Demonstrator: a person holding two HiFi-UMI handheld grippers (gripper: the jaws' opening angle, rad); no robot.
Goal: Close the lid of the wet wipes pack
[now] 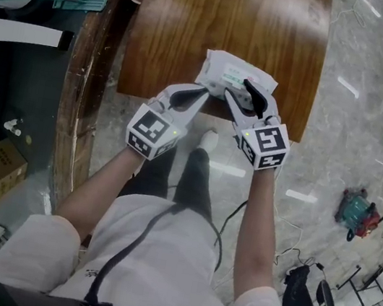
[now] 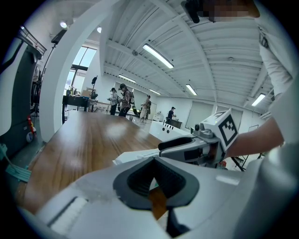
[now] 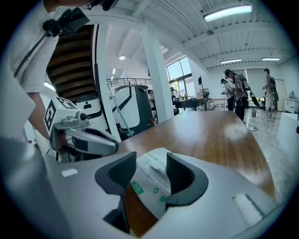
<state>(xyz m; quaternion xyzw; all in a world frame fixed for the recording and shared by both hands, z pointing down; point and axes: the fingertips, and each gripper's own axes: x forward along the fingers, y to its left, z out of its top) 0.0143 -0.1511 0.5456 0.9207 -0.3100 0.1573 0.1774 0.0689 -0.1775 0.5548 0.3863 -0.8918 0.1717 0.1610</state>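
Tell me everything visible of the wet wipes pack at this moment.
The wet wipes pack is a soft, white, slightly crumpled plastic pouch with green print. It lies flat on the wooden table, at its near edge. Its near end sits between the open jaws of the right tool. The shut left tool has its tip at the pack's near left corner. Whether the lid is closed cannot be told.

Left gripper (image 1: 198, 95) and right gripper (image 1: 240, 95) flank wipes pack (image 1: 228, 69)

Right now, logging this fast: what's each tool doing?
Left tool: closed, apparently on the edge of the wet wipes pack.
Right tool: open, straddling the pack, not gripping.
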